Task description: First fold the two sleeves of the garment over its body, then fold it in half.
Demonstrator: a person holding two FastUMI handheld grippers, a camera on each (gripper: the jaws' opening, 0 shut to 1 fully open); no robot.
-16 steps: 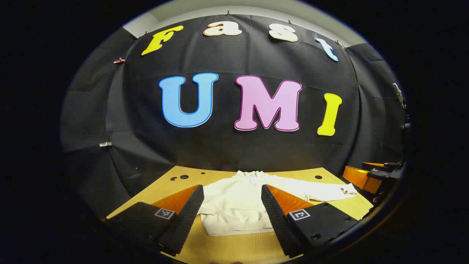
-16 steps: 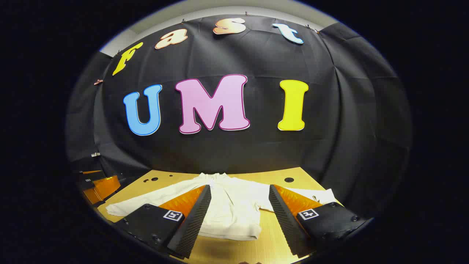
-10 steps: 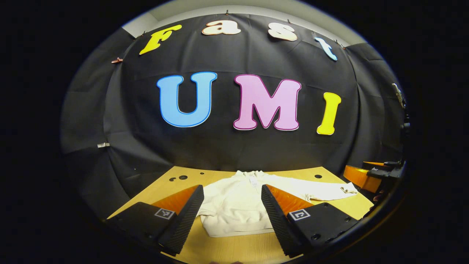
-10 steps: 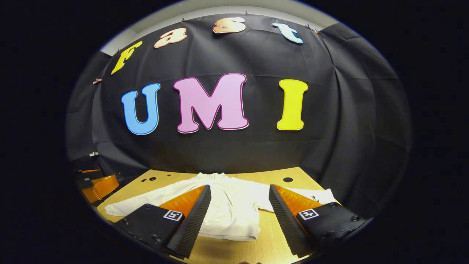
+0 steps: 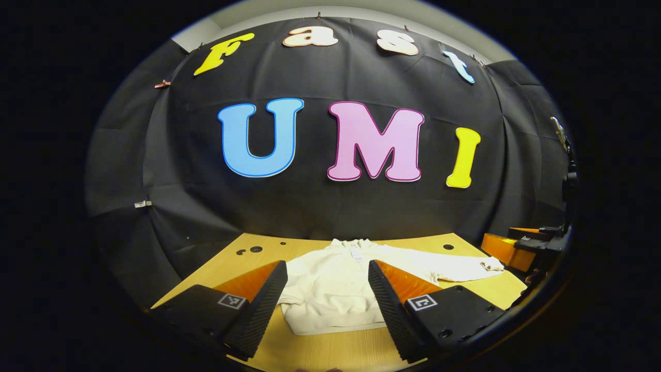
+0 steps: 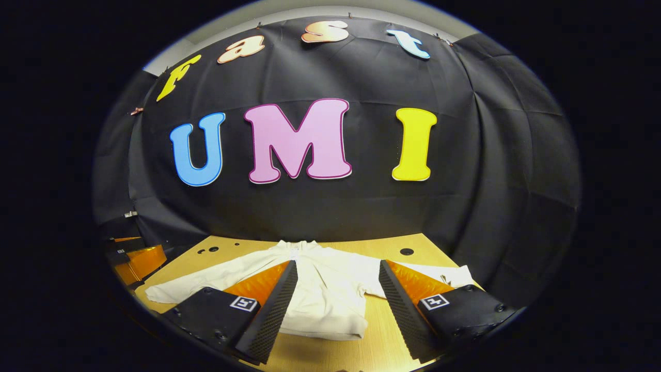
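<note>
Garment [image 5: 330,289] lies flat mid-tabletop [image 5: 320,351], collar toward the far edge, both sleeves spread toward the side edges, so no fold done yet. Left gripper [image 5: 325,302] and right gripper [image 6: 335,305] hover near the front edge, fingers wide apart, holding nothing, likely staged for the sleeve grabs.

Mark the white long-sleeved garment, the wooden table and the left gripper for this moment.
White long-sleeved garment [image 5: 330,294]: left gripper view, middle of its body.
Wooden table [image 6: 384,333]: right gripper view, bare top near the hem.
Left gripper [image 5: 326,268]: left gripper view, midway between its fingertips.
</note>
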